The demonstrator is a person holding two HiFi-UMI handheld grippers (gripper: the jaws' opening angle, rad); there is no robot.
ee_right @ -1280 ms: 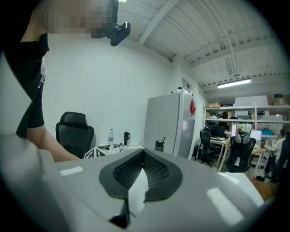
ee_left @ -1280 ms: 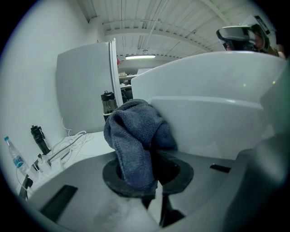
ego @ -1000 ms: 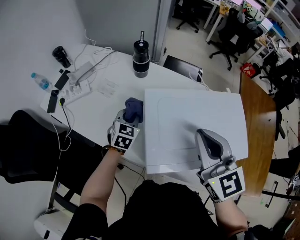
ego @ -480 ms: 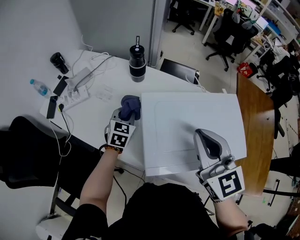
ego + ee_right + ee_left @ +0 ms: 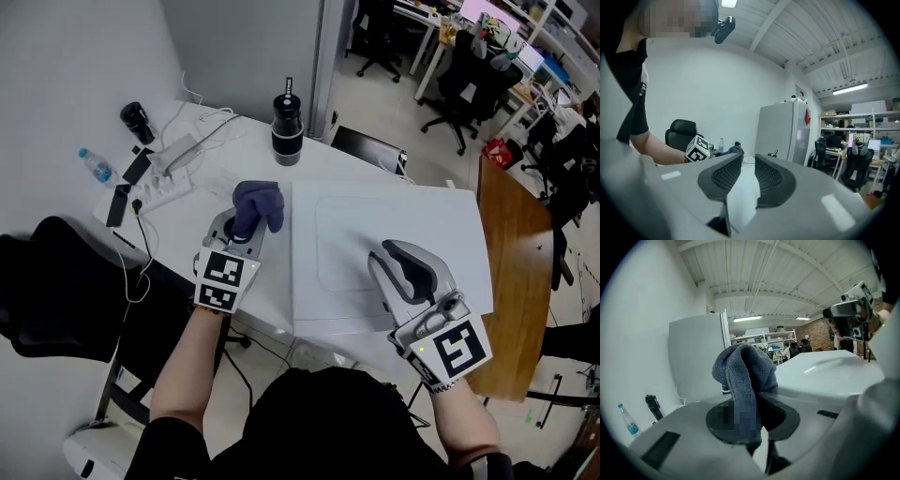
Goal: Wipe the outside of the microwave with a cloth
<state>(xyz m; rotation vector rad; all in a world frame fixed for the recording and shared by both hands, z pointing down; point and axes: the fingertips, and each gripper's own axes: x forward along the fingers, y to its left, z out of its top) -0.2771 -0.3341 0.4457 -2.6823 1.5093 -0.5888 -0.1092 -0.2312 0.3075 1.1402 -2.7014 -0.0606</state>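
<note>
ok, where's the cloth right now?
Head view, left of centre: the blue cloth is pinched in the left gripper, just off the left edge of the white microwave, with the black bottle beyond it.

We see a dusky blue cloth [image 5: 255, 206] against a plain white microwave [image 5: 375, 244]. At twelve o'clock a black flask [image 5: 287, 128]; at ten, a clear bottle [image 5: 97, 166] with a blue cap; at three, a brown wooden desk [image 5: 514, 281]; at nine, a black chair [image 5: 56, 291].
</note>
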